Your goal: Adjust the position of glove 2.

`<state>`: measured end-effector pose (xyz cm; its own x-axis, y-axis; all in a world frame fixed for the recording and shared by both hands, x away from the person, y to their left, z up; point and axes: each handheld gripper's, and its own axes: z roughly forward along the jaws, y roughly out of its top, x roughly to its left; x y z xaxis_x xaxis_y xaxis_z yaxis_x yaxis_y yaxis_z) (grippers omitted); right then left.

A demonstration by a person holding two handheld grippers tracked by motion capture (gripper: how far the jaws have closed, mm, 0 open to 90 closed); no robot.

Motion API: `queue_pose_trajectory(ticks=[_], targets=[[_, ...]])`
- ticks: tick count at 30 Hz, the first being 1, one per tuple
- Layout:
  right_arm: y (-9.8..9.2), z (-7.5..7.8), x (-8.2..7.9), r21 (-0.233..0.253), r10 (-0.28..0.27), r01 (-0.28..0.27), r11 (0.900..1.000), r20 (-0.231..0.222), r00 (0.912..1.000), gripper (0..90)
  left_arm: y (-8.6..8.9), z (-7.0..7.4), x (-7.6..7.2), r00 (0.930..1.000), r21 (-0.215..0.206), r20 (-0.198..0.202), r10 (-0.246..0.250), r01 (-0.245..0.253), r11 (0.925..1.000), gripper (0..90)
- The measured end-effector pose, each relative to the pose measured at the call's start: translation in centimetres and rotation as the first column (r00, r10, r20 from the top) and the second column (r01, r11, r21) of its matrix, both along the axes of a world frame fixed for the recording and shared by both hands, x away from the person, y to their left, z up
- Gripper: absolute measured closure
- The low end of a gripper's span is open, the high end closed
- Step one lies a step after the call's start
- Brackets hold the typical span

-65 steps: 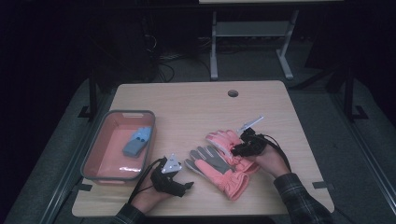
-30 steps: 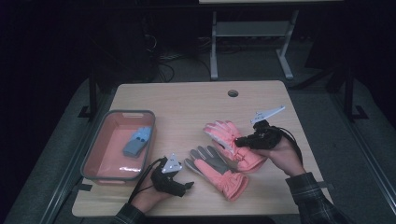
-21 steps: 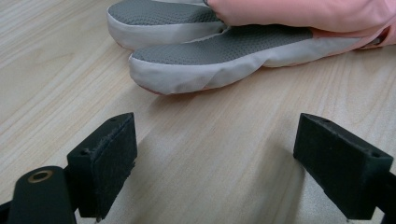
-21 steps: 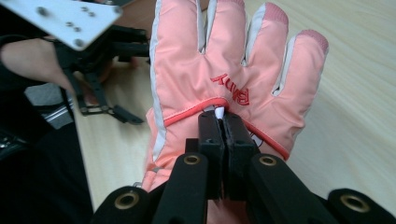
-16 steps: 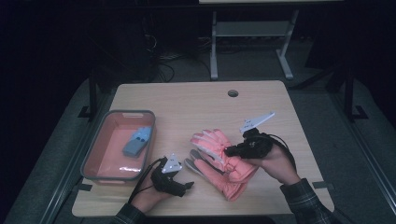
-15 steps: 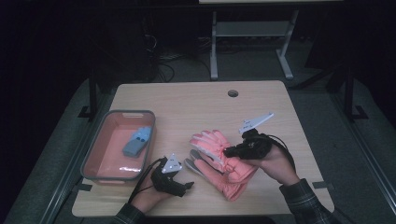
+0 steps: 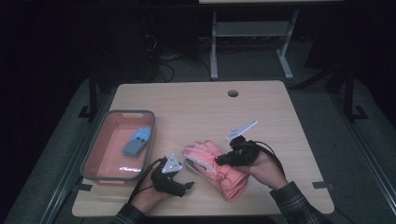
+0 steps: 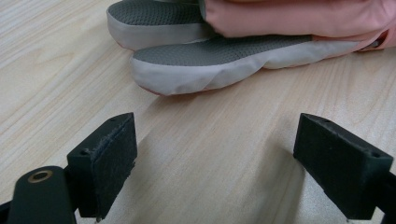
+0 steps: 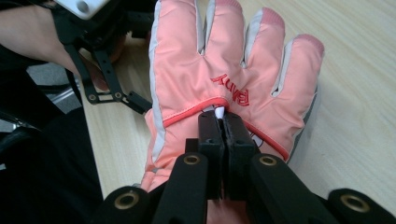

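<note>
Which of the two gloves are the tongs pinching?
The top glove, lying pink back up with red lettering; the right tongs pinch it. The bottom glove lies grey palm up beneath, untouched.

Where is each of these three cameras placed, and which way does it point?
High view: above the person's side of the table, looking forward and down; both forearms enter from the bottom, with the left gripper, the right gripper and a tray.
Left gripper view: on the left gripper, looking low along the tabletop between its open jaws at the grey glove fingers.
Right gripper view: on the right gripper, looking down its shut jaws at the pink glove; the left hand shows beyond.
All three share the glove.
</note>
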<state>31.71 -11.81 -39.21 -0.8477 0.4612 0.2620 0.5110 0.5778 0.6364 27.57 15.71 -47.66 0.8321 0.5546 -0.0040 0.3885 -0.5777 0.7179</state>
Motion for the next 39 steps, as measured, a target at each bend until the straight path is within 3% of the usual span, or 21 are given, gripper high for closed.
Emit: queue_pose_trajectory(ticks=[9, 16, 18, 22, 27, 30, 32, 34, 37, 39], targets=[[1.5, -1.8, -0.2, -0.105, -0.021, 0.024, 0.994, 0.03, 0.9993, 87.8, 0.0, 0.0, 0.0, 1.0, 0.001, 0.0, 0.0, 0.0, 1.0, 12.6], [1.9, -2.7, -0.4, -0.138, -0.015, 0.018, 0.99, 0.023, 0.9996, 87.0, -0.1, 0.0, 0.0, 1.0, 0.001, 0.004, 0.003, -0.003, 1.0, 12.5], [1.7, -2.6, -0.4, -0.116, -0.008, 0.012, 0.993, 0.028, 0.9996, 83.1, -0.1, 0.0, 0.1, 1.0, 0.003, 0.004, -0.001, 0.001, 1.0, 12.5], [0.8, -1.4, -0.4, -0.045, -0.019, 0.02, 0.999, 0.034, 0.9992, 66.9, -0.1, 0.1, 0.2, 1.0, 0.008, 0.003, -0.007, 0.007, 0.9999, 12.5], [0.0, -0.2, -0.2, 0.009, -0.024, 0.024, 1.0, 0.056, 0.9981, 61.1, -0.3, 0.4, 0.2, 0.9998, 0.025, -0.012, 0.019, -0.019, 0.9995, 15.7], [-0.8, 0.7, -0.1, 0.047, -0.047, 0.044, 0.998, 0.07, 0.9965, 59.6, -0.3, 0.8, 0.1, 0.9988, 0.023, -0.033, 0.038, -0.037, 0.9991, 24.3], [-1.4, 1.3, -0.1, 0.062, -0.07, 0.065, 0.996, 0.089, 0.9936, 65.0, -0.1, 1.1, -0.1, 0.9974, 0.017, -0.048, 0.054, -0.054, 0.9984, 31.0], [-2.4, 1.5, 0.0, 0.069, -0.096, 0.09, 0.994, 0.101, 0.9902, 74.4, 0.1, 1.7, -0.3, 0.9951, 0.005, -0.064, 0.075, -0.075, 0.9972, 43.5], [-3.9, 1.2, 0.3, 0.049, -0.123, 0.117, 0.992, 0.121, 0.9851, 88.4, 0.2, 2.3, -0.7, 0.9937, -0.023, -0.089, 0.069, -0.071, 0.9972, 68.0], [-5.0, 0.6, 0.4, 0.035, -0.142, 0.139, 0.99, 0.127, 0.9817, 90.0, 0.0, 2.5, -0.9, 0.9945, -0.043, -0.095, 0.044, -0.049, 0.9979, 83.3]])
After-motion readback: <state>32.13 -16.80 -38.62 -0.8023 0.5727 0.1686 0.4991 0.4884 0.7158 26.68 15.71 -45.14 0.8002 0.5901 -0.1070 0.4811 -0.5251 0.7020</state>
